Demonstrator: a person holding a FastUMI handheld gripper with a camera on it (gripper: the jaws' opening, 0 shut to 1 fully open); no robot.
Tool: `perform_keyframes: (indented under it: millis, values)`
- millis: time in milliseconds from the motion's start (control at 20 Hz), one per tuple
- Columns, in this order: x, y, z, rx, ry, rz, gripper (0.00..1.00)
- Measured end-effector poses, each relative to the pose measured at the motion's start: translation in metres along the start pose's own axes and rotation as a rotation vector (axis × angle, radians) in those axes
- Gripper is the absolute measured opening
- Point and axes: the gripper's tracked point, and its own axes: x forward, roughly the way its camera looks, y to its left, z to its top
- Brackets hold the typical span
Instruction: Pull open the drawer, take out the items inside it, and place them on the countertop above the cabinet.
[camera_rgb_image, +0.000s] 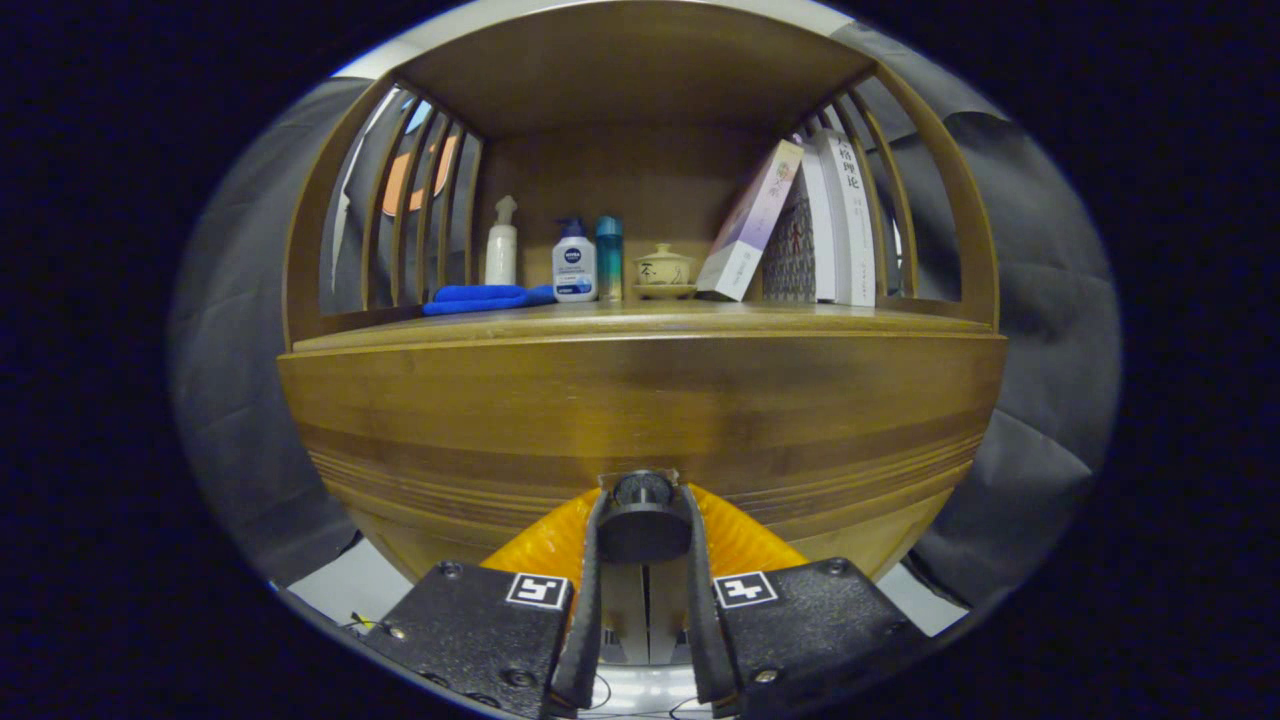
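Observation:
A wooden cabinet fills the view, with its drawer front (640, 410) right ahead of me. A round dark knob (643, 515) sticks out of the drawer front, and my gripper (643, 520) is shut on it, one finger pressing each side. The drawer looks closed, its front flush with the cabinet. Above it runs the countertop (650, 318), a wooden shelf under a slatted hutch. What is inside the drawer is hidden.
On the countertop stand a folded blue cloth (480, 297), a white spray bottle (501, 243), a lotion pump bottle (574, 262), a teal can (609, 257), a small lidded ceramic cup (664, 270) and leaning books (800, 225). Slatted sides close the shelf left and right.

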Motion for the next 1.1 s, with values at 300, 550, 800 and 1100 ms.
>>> perform_keyframes:
  millis: [300, 550, 800, 1100]
  values:
    - [-0.041, -0.002, -0.011, -0.004, 0.01, -0.002, 0.39]
    - [-0.084, -0.002, -0.023, -0.007, 0.002, -0.006, 0.39]
    - [-0.119, 0.0, -0.041, 0.024, 0.023, 0.012, 0.39]
    - [-0.154, 0.003, -0.05, 0.058, 0.021, 0.02, 0.39]
